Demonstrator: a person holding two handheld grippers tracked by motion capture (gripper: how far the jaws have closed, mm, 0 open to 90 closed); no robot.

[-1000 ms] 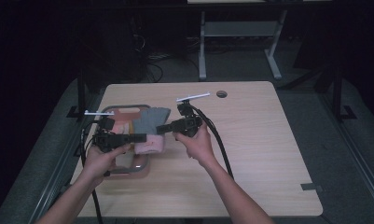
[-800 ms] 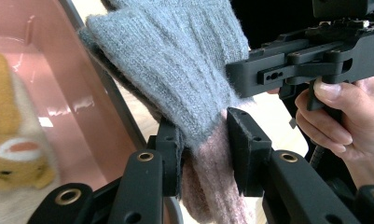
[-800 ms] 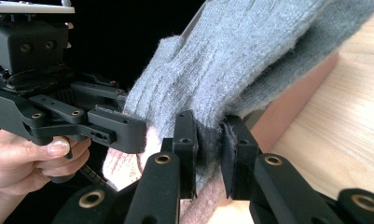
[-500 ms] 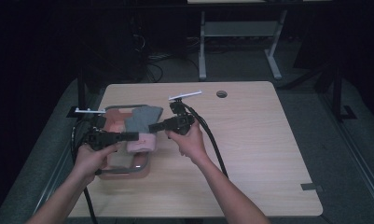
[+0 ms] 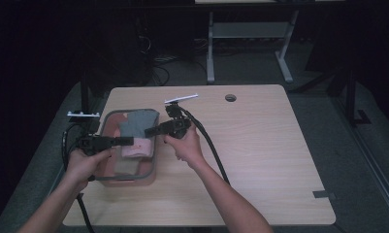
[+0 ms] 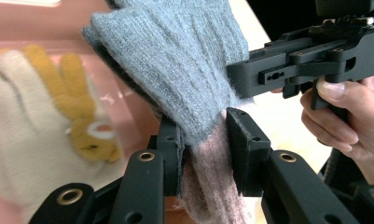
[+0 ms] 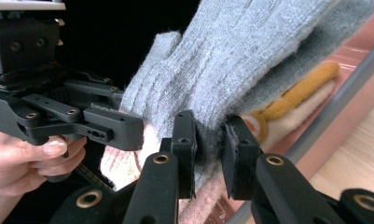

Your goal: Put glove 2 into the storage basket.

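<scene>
Table (image 5: 260,160): one, pale wood-grain top, rounded corners.
Bin (image 5: 151,167): one, pink translucent plastic, grey rim, on the table's left part.
Grey-pink glove (image 6: 175,70): one, fuzzy knit, held over the bin.
Cream glove (image 6: 31,140): one, mustard fingers, lying in the bin.
Left gripper (image 6: 204,154): clamped on the grey-pink glove.
Right gripper (image 7: 208,154): clamped on the same glove.

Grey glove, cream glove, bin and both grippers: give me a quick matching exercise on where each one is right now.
Things:
1. grey glove
2. cream glove
3. bin
4. right gripper

States:
A. lying in the bin, not gripped
B. on the table's left part, holding gloves
C. clamped from two sides by both grippers
D. shut on the grey glove, opposite the left gripper

Pairs: 1-C, 2-A, 3-B, 4-D
</scene>
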